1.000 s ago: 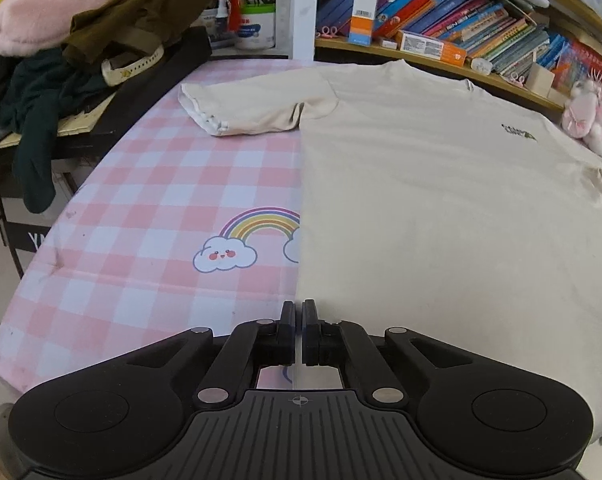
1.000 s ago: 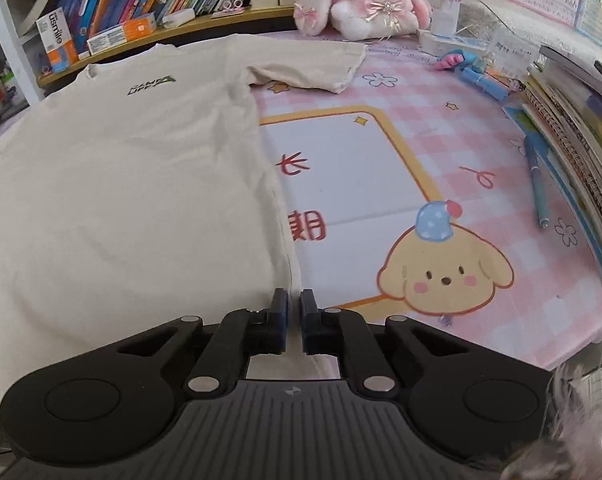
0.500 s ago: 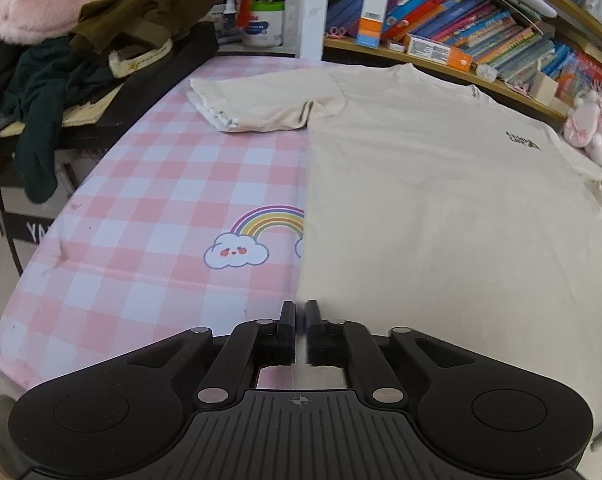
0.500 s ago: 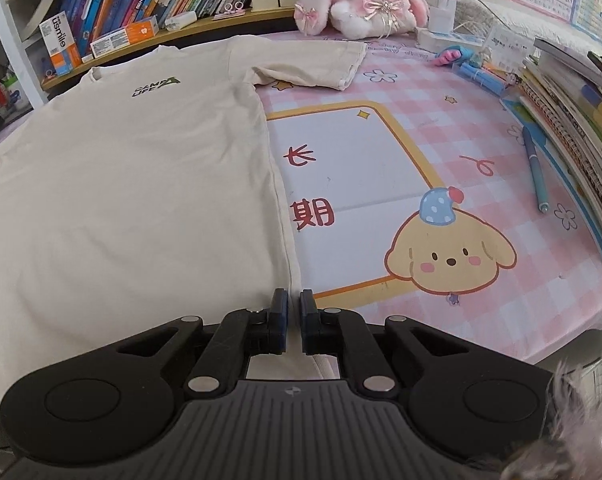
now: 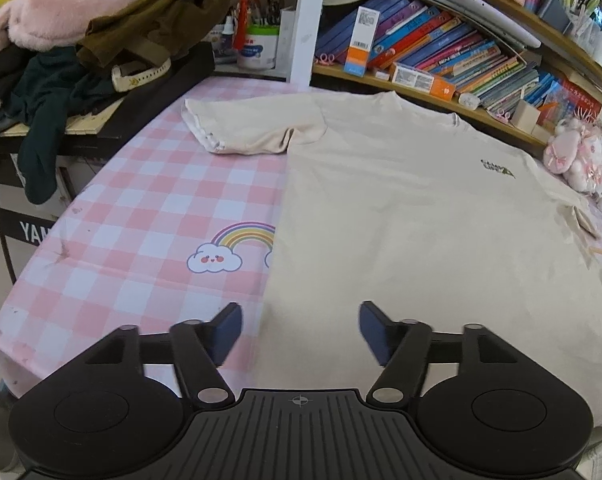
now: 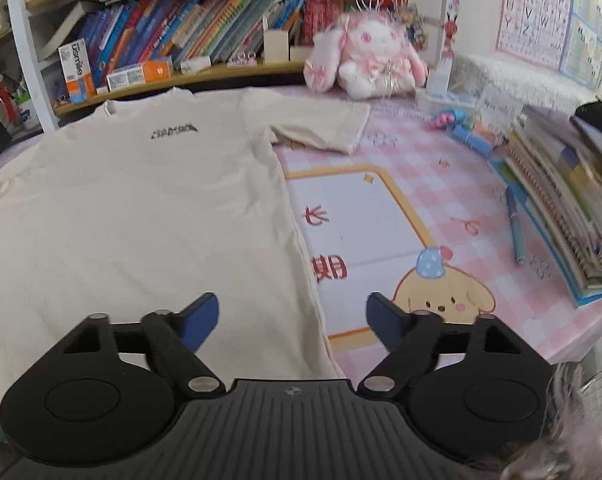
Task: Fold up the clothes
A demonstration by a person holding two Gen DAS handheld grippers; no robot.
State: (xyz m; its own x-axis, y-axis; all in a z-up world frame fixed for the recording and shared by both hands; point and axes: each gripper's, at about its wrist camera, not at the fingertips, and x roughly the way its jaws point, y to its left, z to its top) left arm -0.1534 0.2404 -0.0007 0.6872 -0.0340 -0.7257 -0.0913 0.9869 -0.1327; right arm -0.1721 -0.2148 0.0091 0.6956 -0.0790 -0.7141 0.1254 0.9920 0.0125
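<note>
T-shirt cream, flat, unfolded

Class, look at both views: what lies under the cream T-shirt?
The cream T-shirt lies flat on a pink checked tablecloth. It covers part of the rainbow print; anything else beneath is hidden.

Landmark: the cream T-shirt, spread flat on the pink checked tablecloth.

- Left of the T-shirt: bare tablecloth, open for passage up to the clothes pile on the dark side stand.
- Behind the T-shirt: the bookshelf and the plush rabbit block the far edge.
- Right of the T-shirt: a clear strip of tablecloth, then 1 pen and the stacked notebooks, which appear to close off that edge.
- Near edge: unobstructed.
</note>
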